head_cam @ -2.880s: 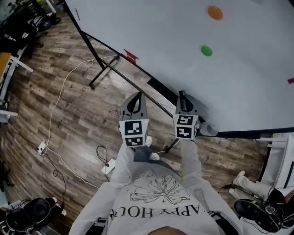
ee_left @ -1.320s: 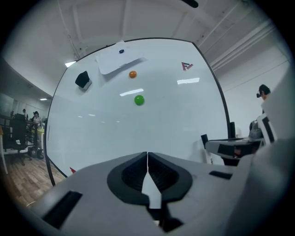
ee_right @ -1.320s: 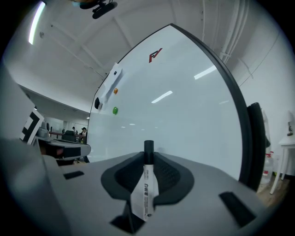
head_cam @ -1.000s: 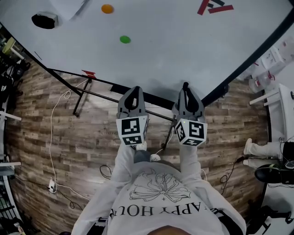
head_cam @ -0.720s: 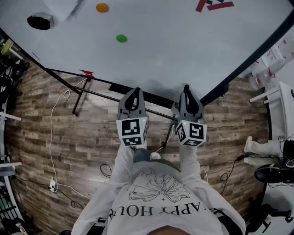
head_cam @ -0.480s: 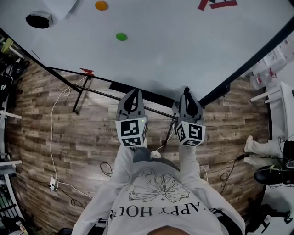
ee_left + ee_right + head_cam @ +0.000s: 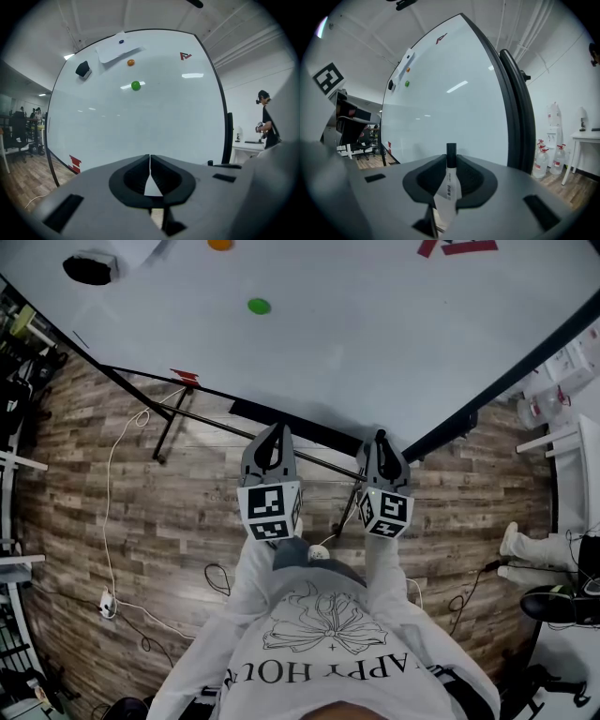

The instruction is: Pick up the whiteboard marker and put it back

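Facing the whiteboard (image 7: 440,108), the right gripper (image 7: 450,161) fingers pinch the whiteboard marker (image 7: 448,187), black end pointing boardward; the left gripper (image 7: 150,161) fingers are pressed together.

L gripper (image 7: 278,430) and R gripper (image 7: 380,437) sit side by side in front of the torso, apart, both pointing fwd. L arm (image 7: 246,582) and R arm (image 7: 389,582) reach out roughly parallel. L jaws are closed tip to tip, nothing btwn. R jaws are clamped on marker (image 7: 449,185), its black end past the tips.
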`<state>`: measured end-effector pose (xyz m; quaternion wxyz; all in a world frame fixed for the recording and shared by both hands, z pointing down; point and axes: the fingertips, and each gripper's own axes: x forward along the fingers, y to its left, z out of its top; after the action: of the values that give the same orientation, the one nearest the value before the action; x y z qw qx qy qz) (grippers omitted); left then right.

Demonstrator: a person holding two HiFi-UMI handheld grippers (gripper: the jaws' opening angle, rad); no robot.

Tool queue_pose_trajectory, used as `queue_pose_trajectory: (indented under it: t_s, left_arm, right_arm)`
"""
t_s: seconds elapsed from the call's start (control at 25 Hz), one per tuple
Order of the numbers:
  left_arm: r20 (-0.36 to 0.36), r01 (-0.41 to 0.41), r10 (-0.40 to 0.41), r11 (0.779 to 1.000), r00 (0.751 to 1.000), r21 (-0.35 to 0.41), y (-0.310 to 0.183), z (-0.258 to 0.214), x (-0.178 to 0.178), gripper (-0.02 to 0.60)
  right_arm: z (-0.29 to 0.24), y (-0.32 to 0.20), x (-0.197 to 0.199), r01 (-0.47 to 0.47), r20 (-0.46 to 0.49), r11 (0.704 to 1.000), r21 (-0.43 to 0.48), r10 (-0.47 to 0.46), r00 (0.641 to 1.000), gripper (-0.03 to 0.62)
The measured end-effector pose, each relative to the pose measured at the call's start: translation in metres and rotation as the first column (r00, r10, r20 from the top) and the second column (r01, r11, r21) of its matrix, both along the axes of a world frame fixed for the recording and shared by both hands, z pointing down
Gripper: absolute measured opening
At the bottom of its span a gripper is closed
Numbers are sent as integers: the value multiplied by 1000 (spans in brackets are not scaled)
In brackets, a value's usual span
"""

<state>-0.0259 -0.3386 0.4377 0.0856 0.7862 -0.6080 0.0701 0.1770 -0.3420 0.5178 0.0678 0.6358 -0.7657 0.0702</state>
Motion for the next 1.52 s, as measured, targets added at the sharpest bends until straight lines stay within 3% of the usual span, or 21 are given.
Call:
queue_pose_trajectory:
  t_s: [0.48, 0.64, 1.0, 1.52]
  left_arm:
    - [-3, 25, -25, 1000, 1000, 17, 7, -7, -2, 8]
    - [-4, 31, -31, 998, 1000, 47, 6, -18, -1, 8]
    - [-14, 40, -38, 993, 999, 112, 9, -46, 0, 8]
    - [-14, 68, -67, 988, 998, 138, 18, -56, -13, 8]
  right_arm:
    - [-27, 6, -6, 24, 4, 999, 48, -25, 1000, 97]
    - [-51, 8, -7, 17, -27, 995, 96, -15, 1000, 69]
    - [-105, 10, -5, -8, 8, 981, 193, 7, 1000, 40]
    - [-125, 11, -13, 6, 5, 974, 225, -7, 1000, 23]
